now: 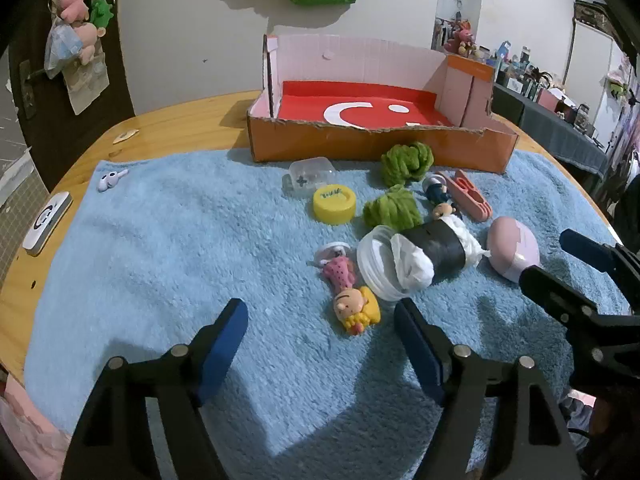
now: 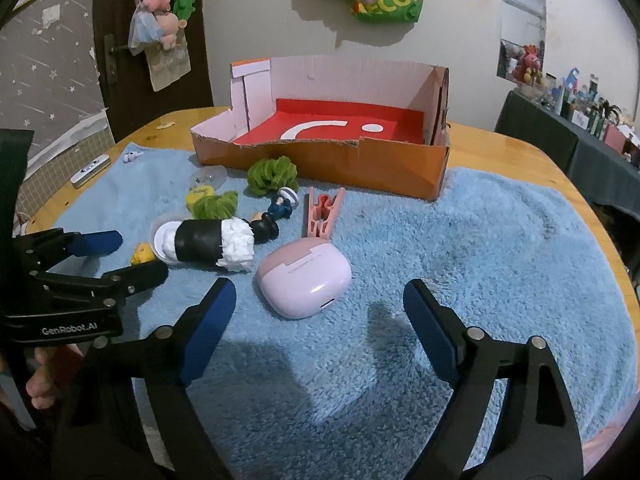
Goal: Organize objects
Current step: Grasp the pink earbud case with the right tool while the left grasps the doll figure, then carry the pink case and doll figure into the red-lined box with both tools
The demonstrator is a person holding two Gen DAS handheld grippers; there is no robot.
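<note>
An open orange cardboard box point(image 1: 372, 146) point(image 2: 320, 160) with a red floor stands at the far side of a blue towel point(image 1: 160, 264) point(image 2: 460, 248). Small things lie on the towel in front of it: a pink earbud case point(image 2: 305, 283) point(image 1: 512, 249), a black-and-white roll point(image 1: 434, 249) point(image 2: 208, 246), a pink clip point(image 2: 323, 213), two green yarn balls point(image 1: 407, 160) point(image 1: 391, 209), a yellow cap point(image 1: 335, 204), a yellow-haired figurine point(image 1: 355, 307). My left gripper point(image 1: 320, 320) is open, just short of the figurine. My right gripper point(image 2: 320, 304) is open, with the case just beyond its fingertips.
A clear plastic capsule point(image 1: 308, 178), a dark-blue figurine point(image 2: 285, 203) and a pink keychain toy point(image 1: 340, 270) also lie on the towel. A white earbud point(image 1: 112, 179) sits at the towel's far left, a white device point(image 1: 47, 222) on the wooden table edge.
</note>
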